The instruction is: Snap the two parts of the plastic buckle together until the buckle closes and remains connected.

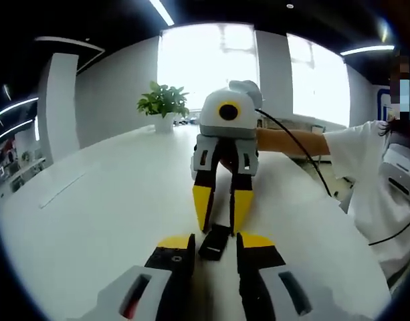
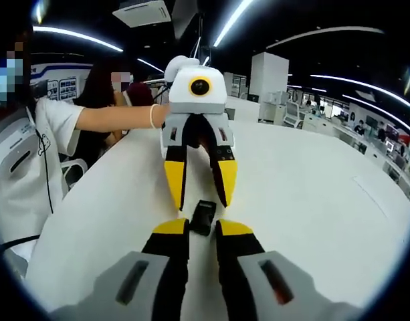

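A small black plastic buckle (image 1: 215,242) (image 2: 203,217) lies on the white table (image 1: 111,200) (image 2: 305,200), looking like one piece. My two grippers face each other over it, tip to tip. The left gripper (image 1: 216,241) (image 2: 200,190) has its yellow-tipped jaws apart, with the buckle in the gap and clear of both pads. The right gripper (image 2: 203,229) (image 1: 222,214) has its jaws set narrowly around the buckle's other end. Whether its pads touch the buckle is not clear. A person's arm (image 2: 118,117) (image 1: 291,142) holds each gripper from behind.
A potted green plant (image 1: 163,105) stands at the table's far edge by bright windows. The person in a white shirt (image 1: 372,174) (image 2: 31,154) is at the table's side, with a black cable (image 1: 305,157) hanging there. Open white tabletop surrounds the grippers.
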